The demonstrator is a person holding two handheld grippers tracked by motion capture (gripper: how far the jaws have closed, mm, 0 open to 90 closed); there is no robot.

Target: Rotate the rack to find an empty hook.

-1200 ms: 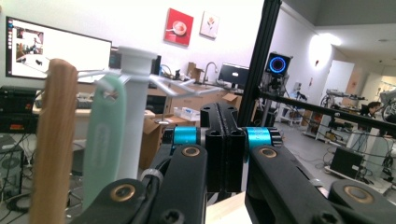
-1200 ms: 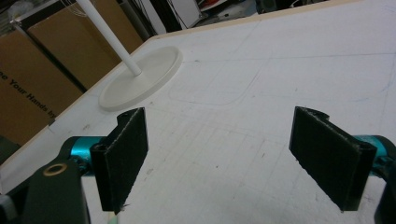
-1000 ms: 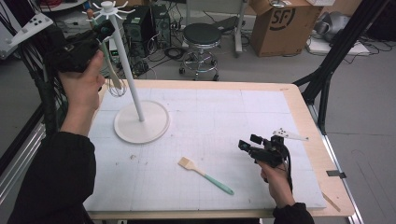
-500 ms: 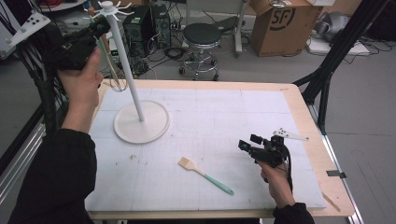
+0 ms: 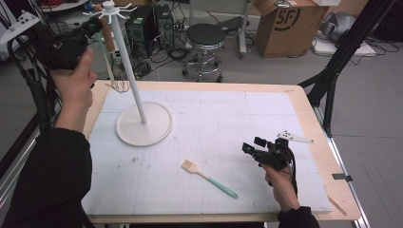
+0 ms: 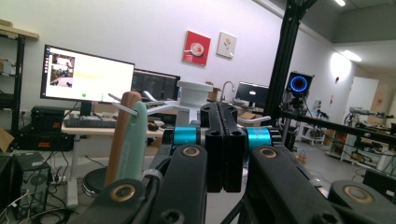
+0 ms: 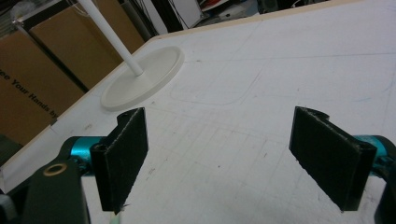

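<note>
The right hand-held gripper point(image 5: 252, 146) is resting low over the worktop point(image 5: 304, 102) with its jaws standing wide apart and nothing between them, and the spatula point(image 5: 209, 178) with the mint-green handle is lying flat just to its left, on the person's near side of the mat. Its long axis is running diagonally, the pale blade pointing up-left toward the stand's round base point(image 5: 144, 124) and the handle end trailing toward the near edge, closest to the right hand. That makes the right hand plainly the nearer one; the likely next grasp calls for swinging those open jaws left and turning them across the handle rather than along it. The left hand-held gripper point(image 6: 219, 140) is being held high by the top of the white hook stand point(image 5: 127, 66), its jaws pressed flat together on nothing, just beside a wood-and-mint utensil handle point(image 6: 126, 137) that is hanging from a hook there.
</note>
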